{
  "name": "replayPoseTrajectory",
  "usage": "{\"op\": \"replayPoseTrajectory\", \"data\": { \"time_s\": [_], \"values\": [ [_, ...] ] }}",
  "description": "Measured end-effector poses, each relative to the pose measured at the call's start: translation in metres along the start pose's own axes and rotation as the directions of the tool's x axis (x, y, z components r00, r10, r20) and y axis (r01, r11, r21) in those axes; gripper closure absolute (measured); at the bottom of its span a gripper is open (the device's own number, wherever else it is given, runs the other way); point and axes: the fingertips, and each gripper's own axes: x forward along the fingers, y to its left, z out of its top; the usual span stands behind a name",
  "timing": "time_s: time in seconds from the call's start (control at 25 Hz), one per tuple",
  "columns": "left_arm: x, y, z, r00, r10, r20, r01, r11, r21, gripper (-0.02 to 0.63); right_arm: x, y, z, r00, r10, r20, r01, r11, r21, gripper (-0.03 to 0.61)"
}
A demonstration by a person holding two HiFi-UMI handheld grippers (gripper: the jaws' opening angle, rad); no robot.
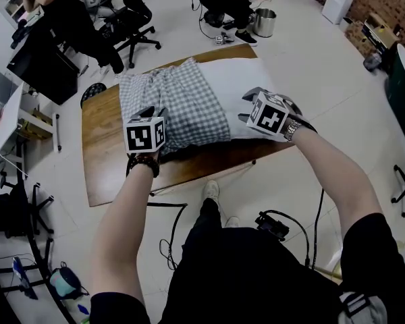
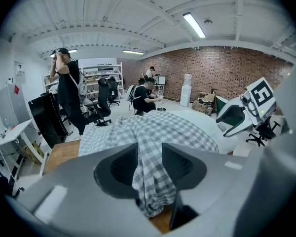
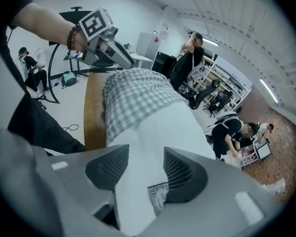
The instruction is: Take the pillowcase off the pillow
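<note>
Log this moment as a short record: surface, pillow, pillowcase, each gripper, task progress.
surface: brown wooden table, with the pillow lying across it
pillow: white pillow, its right part bare in the head view
pillowcase: grey-and-white checked fabric pillowcase, bunched over the pillow's left part
left gripper: shut on a fold of the pillowcase
right gripper: shut on the bare pillow end, beside a small printed label
progress: pillowcase partly off, not yet free

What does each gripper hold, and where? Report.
Left gripper pinches the checked pillowcase at its bunched edge; right gripper clamps the white pillow at its labelled corner.
</note>
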Motion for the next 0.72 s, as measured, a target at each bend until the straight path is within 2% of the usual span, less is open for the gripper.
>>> {"op": "replayPoseTrajectory", "data": {
  "time_s": [0.4,0.72],
  "values": [
    [-0.007,-0.031,-0.05,0.999,0.009,0.042,-0.008,0.999,-0.033,0.439,0.022,0.049,-0.013,0.999,-0.045,-0.01,0.043,0.991,-0.127,0.297],
    [0.008,-0.046,-0.096,0.999,0.035,0.04,-0.031,0.995,-0.098,0.397,0.05,0.05,-0.037,0.984,-0.174,-0.045,0.159,0.958,-0.237,0.268]
  ]
}}
